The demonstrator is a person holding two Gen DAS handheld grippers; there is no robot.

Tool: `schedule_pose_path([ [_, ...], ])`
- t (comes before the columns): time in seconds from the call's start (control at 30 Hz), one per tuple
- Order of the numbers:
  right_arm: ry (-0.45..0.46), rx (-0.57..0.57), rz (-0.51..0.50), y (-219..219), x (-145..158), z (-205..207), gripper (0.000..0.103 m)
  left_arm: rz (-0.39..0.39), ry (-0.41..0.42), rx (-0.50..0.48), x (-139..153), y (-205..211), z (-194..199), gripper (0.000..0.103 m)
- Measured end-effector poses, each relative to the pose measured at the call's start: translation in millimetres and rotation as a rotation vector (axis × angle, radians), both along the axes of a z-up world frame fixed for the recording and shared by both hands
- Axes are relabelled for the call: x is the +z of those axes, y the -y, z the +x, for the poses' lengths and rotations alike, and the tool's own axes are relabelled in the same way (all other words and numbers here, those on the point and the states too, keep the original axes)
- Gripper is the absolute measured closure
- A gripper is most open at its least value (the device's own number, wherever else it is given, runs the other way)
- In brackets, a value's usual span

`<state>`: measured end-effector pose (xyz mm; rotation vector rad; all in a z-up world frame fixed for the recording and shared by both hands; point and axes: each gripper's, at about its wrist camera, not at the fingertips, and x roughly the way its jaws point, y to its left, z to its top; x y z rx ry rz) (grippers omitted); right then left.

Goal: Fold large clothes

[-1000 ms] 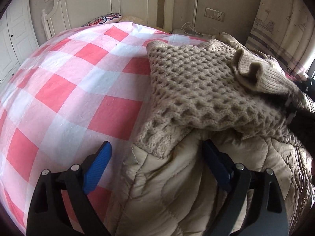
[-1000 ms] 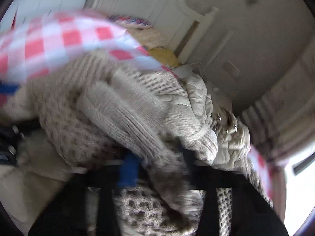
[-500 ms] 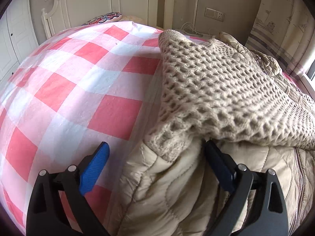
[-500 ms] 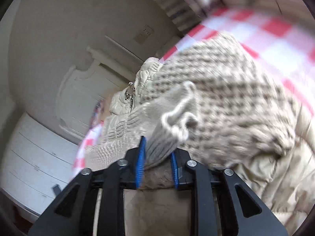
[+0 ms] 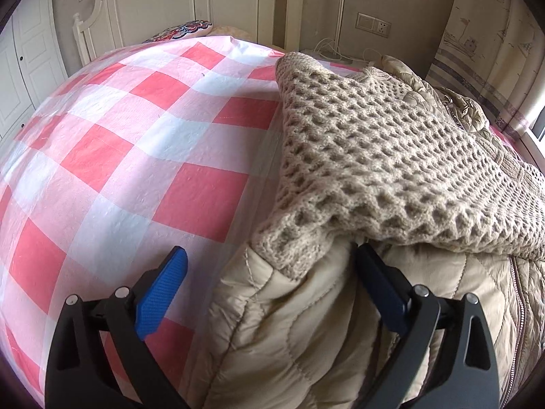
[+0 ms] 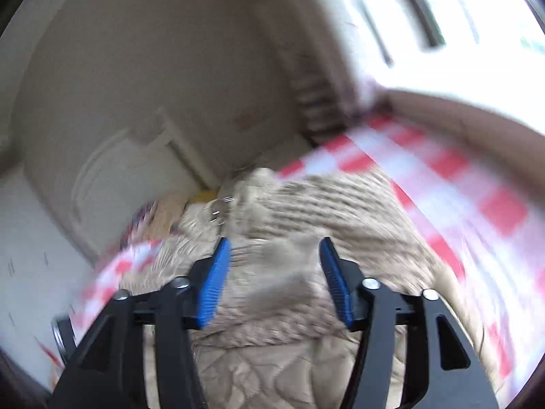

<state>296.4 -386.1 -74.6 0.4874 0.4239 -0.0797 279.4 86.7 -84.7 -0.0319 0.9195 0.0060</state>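
A knitted sweater (image 5: 391,156) is laid folded on a quilted jacket (image 5: 306,334) at the bed's (image 5: 136,143) right; left tongs (image 5: 269,289) gape, right tongs (image 6: 272,272) are opening empty, and tidying seems left.

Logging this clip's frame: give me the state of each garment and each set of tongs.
Knit sweater: folded over, lying on the jacket.
Quilted jacket: spread on the bed under the sweater.
Left tongs: open, straddling the jacket's edge.
Right tongs: opening, nothing gripped, over the sweater.
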Motion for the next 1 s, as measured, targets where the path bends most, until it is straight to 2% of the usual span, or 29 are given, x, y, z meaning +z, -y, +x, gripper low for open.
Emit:
schedule_pose_path([
  [0.03, -0.018, 0.029, -0.068, -11, 5, 7, 0.028, 0.0, 0.0, 0.0, 0, 0, 0, 0.005],
  [0.07, -0.049, 0.055, -0.128, -20, 6, 15, 0.026, -0.001, 0.0, 0.0, 0, 0, 0, 0.005],
  [0.13, -0.157, 0.084, -0.231, -37, -5, 35, 0.026, -0.007, 0.003, 0.002, 0, -1, 0, 0.005],
  [0.2, -0.314, 0.088, -0.31, -45, -32, 57, 0.026, -0.025, 0.012, 0.012, 1, -4, -2, 0.005],
  [0.23, -0.353, 0.094, -0.32, -46, -44, 61, 0.024, -0.039, 0.032, 0.024, 4, -8, -5, 0.006],
  [0.27, -0.358, 0.099, -0.309, -44, -51, 62, 0.024, -0.067, 0.103, 0.056, 12, -15, -15, 0.015],
  [0.3, -0.35, 0.1, -0.289, -41, -47, 61, 0.024, -0.098, 0.167, 0.08, 20, -22, -25, 0.017],
  [0.33, -0.354, 0.102, -0.284, -39, -48, 59, 0.023, -0.161, 0.27, 0.119, 33, -33, -41, 0.017],
  [0.37, -0.357, 0.107, -0.286, -38, -49, 60, 0.022, -0.219, 0.335, 0.147, 42, -41, -52, 0.016],
  [0.43, -0.356, 0.109, -0.291, -39, -52, 60, 0.02, -0.31, 0.354, 0.146, 56, -49, -56, 0.014],
  [0.5, -0.356, 0.105, -0.301, -41, -51, 60, 0.019, -0.353, 0.302, 0.092, 72, -41, -45, 0.014],
  [0.57, -0.351, 0.106, -0.297, -40, -51, 60, 0.019, -0.318, 0.293, 0.032, 87, -19, -35, 0.014],
  [0.67, -0.346, 0.111, -0.281, -41, -53, 63, 0.019, -0.212, 0.274, -0.086, 91, 24, -23, 0.012],
  [0.77, -0.344, 0.112, -0.283, -40, -52, 59, 0.019, -0.099, 0.209, -0.161, 66, 66, -6, 0.012],
  [0.83, -0.341, 0.114, -0.276, -39, -51, 59, 0.019, -0.015, 0.107, -0.179, 31, 83, 9, 0.012],
  [0.87, -0.338, 0.118, -0.272, -39, -51, 58, 0.018, 0.026, 0.079, -0.175, 17, 86, 13, 0.008],
  [1.0, -0.33, 0.125, -0.262, -36, -50, 57, 0.017, 0.023, 0.102, -0.181, 15, 83, 13, 0.007],
])
